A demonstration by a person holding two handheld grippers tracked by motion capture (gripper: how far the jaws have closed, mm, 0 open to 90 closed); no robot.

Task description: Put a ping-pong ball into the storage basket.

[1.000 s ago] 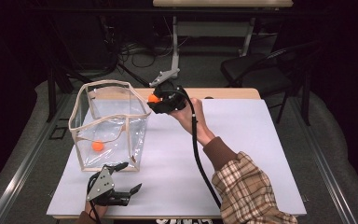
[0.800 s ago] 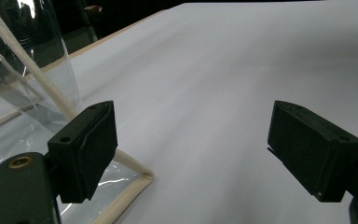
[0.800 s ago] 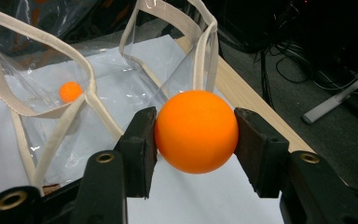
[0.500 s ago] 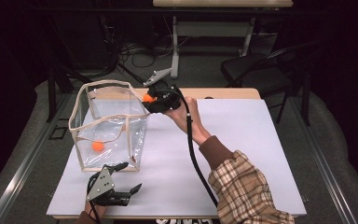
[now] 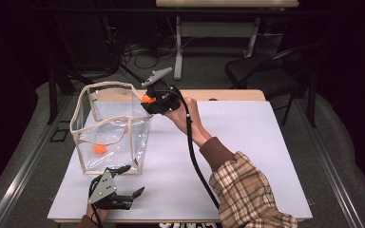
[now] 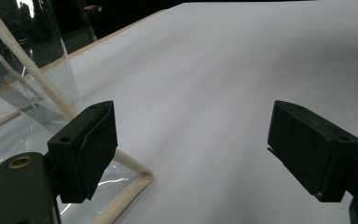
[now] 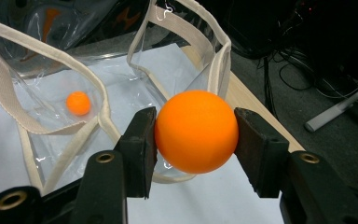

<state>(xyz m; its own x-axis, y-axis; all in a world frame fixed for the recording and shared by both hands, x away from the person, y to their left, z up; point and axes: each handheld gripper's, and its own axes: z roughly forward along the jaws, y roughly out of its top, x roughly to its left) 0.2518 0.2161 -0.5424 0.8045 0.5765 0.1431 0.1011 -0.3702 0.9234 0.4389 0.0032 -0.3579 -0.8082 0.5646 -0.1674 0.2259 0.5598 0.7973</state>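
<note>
A clear plastic bag [image 5: 109, 135] with cream trim stands open on the white table, left of centre. One orange ball [image 5: 99, 148] lies on its floor, also seen as the small ball [image 7: 78, 103] in the right gripper view. My right gripper [image 5: 148, 100] hovers at the bag's far right rim, shut on a second orange ball [image 7: 196, 131] held between both jaws. My left gripper [image 5: 126, 180] rests near the table's front edge, just in front of the bag, jaws wide open with nothing between them [image 6: 191, 149]. The bag's bottom corner [image 6: 135, 179] lies beside its left jaw.
A white sheet [image 5: 247, 142] covers the table, with a wooden strip [image 5: 228, 94] at its far edge. A black chair [image 5: 261, 71] and table legs stand beyond it. A cable [image 5: 195, 161] trails from the right gripper along the plaid sleeve [image 5: 247, 190].
My right gripper has carried the orange ball leftward and a little higher, from beside the bag to its far right rim. The left gripper has stayed put.
</note>
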